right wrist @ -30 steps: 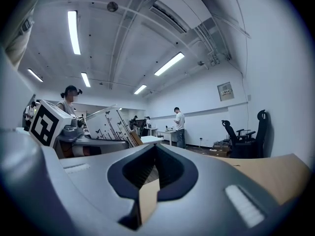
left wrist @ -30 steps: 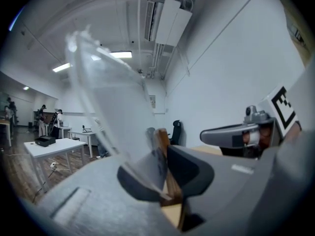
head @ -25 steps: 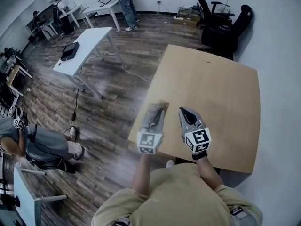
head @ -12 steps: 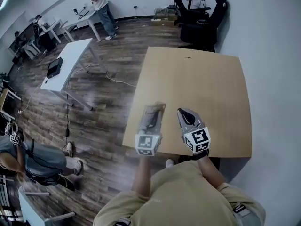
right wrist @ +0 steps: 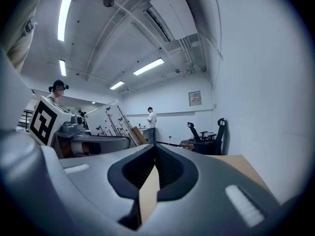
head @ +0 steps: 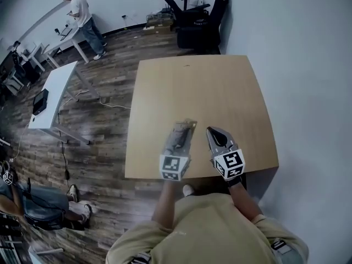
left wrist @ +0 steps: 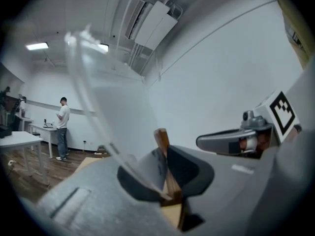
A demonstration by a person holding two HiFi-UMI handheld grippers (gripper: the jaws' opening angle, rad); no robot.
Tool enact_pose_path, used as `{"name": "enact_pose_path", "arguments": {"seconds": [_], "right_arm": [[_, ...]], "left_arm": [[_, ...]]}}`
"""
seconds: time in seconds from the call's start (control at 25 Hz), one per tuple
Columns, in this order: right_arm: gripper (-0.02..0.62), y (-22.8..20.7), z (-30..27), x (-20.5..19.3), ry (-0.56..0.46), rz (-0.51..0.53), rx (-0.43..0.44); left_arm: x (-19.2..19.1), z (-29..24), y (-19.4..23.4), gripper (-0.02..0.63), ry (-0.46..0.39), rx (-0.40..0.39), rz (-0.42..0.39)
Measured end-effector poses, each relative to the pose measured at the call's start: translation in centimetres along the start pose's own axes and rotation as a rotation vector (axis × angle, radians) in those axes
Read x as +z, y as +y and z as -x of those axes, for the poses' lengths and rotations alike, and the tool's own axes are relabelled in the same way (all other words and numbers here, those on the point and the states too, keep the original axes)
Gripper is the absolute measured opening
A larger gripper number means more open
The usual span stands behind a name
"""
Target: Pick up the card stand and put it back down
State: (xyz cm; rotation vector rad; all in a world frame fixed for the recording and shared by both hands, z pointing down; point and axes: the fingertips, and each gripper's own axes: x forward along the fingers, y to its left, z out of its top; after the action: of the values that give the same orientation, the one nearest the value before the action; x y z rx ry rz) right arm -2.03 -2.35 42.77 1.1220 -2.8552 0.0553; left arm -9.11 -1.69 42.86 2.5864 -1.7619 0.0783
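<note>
Gripping the card stand [left wrist: 161, 139] by its wooden base, the left gripper [head: 185, 127] is holding it over the near part of the wooden table [head: 220, 87], in the lower middle of the head view. In the left gripper view the jaws are pressing together on the wooden strip at frame centre. The stand's clear panel is slanting away from it toward the upper left. The stand is looking lifted rather than resting, though the head view is not showing the gap beneath it.

The right gripper [head: 212, 131] is sitting just right of the left one, apart from the stand. Its jaws are meeting on nothing, with only a sliver of tabletop showing through the slit.

The step in hand is looking like the put-down, and it is calling for care in these ways:
- **Placement:** both grippers are hanging near the table's lower edge in the head view, so the stand is wanting a spot further up the frame, well onto the wood.
- **Descent:** the wrist is needing to be level so the base is meeting the table flat, not on a corner.
- **Release:** the jaws are best opening only once the base is bearing its own weight.
- **Withdrawal:** the gripper is best backing straight out, without brushing the clear panel.
</note>
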Motion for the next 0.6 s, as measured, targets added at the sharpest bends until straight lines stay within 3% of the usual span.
{"name": "enact_pose_path", "arguments": {"seconds": [0.4,0.6], "right_arm": [[0.006,-10.0,13.1,-1.1,0.002,-0.065,-0.23],[0.005,-13.1,18.2,-1.3,0.008,-0.089,-0.277]], "left_arm": [[-0.4,-5.5,-15.7,0.043,0.055,-0.225,-0.028],[-0.1,-7.1,-21.3,0.043,0.079,-0.27,-0.046]]}}
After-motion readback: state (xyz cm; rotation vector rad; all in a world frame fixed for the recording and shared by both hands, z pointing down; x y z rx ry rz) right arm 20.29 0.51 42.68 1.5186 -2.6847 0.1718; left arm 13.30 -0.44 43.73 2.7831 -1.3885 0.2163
